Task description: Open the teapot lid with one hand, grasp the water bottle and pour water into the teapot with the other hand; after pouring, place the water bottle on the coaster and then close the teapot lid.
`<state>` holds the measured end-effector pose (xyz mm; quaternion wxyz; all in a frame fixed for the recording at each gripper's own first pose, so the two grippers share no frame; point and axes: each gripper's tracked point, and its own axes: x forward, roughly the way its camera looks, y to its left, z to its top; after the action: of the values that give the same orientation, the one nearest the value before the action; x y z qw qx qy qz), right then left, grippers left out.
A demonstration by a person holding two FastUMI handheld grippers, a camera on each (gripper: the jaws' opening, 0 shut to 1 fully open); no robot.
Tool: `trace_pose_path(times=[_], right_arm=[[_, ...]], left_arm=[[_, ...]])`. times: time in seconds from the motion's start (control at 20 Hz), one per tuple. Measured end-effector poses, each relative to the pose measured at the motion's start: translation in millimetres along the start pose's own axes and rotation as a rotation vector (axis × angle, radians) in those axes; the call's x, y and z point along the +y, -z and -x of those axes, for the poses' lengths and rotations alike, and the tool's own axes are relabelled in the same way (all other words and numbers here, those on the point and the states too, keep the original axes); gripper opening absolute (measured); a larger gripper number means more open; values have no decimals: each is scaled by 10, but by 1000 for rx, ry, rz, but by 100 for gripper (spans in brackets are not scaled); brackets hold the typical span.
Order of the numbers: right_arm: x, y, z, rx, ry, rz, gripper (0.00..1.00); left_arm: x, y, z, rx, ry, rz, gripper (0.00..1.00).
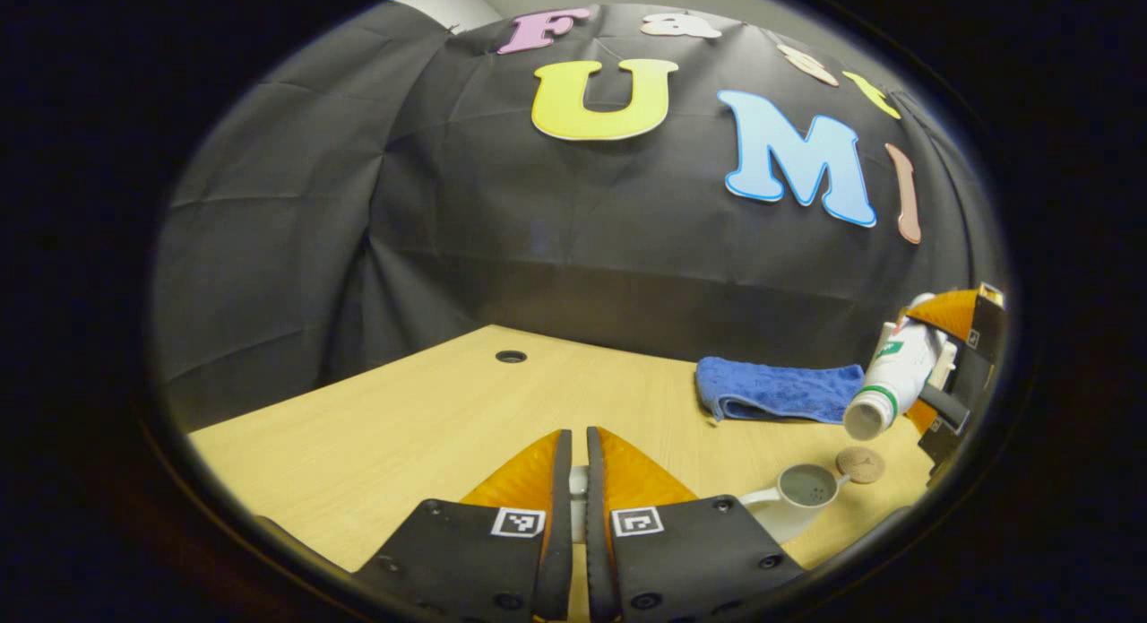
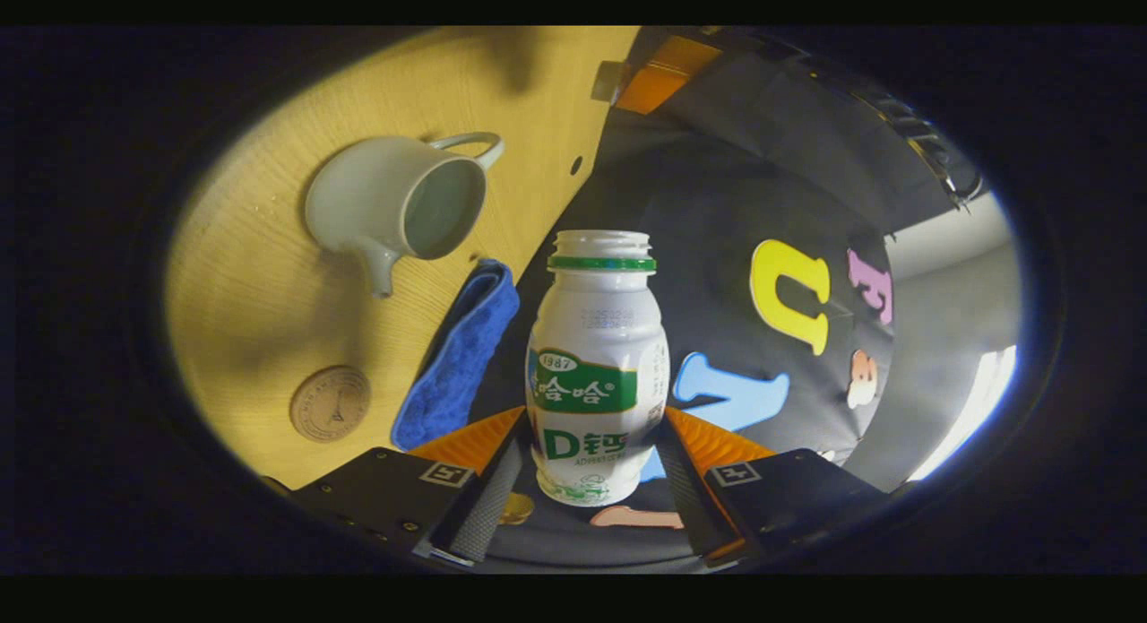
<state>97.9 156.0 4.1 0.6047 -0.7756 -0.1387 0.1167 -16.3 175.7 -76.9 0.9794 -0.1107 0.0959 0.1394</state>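
Observation:
In the left gripper view, my left gripper [image 1: 578, 436] is shut on a small white piece, the teapot lid [image 1: 578, 490], held above the table. The white teapot [image 1: 804, 497] stands open at the lower right. Above and to its right, my right gripper [image 1: 932, 367] holds the white water bottle [image 1: 896, 367] tilted, its open mouth pointing down. No water stream shows. In the right gripper view, the right gripper [image 2: 593, 417] is shut on the capless bottle [image 2: 596, 372]. That view also has the open teapot [image 2: 403, 202] and the round cork coaster [image 2: 330, 403].
A folded blue cloth [image 1: 775, 390] lies behind the teapot near the booth wall. The coaster [image 1: 860, 464] sits just right of the teapot. The wooden table [image 1: 403, 426] has a cable hole [image 1: 511, 356] at the back left.

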Motion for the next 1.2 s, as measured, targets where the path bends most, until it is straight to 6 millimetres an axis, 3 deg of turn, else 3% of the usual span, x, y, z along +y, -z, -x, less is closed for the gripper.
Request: trace_pose_path(times=[0.05, 0.4, 0.45, 0.7, 0.95, 1.05, 1.2], right_arm=[[74, 13, 22, 13, -15, -82, 80], [319, 46, 116, 92, -64, -577, 81], [336, 64, 131, 107, -66, -630, 81], [472, 172, 230, 169, -93, -900, 81], [555, 241, 316, 211, -92, -1138, 81], [570, 274, 339, 220, -82, -1196, 81], [613, 308, 373, 223, -81, -1247, 81]], left_arm=[[-22, -14, -1, -2, 8, 7, 17], [-183, 14, -14, -2, 53, -7, 13], [-225, 4, -10, -4, 70, -5, 17], [-508, 32, -1, -8, 168, 6, 13], [-817, 47, 41, -17, 263, -2, 17], [-919, 37, 57, -30, 286, -19, 13], [-1102, 36, 80, -44, 324, -38, 17]])
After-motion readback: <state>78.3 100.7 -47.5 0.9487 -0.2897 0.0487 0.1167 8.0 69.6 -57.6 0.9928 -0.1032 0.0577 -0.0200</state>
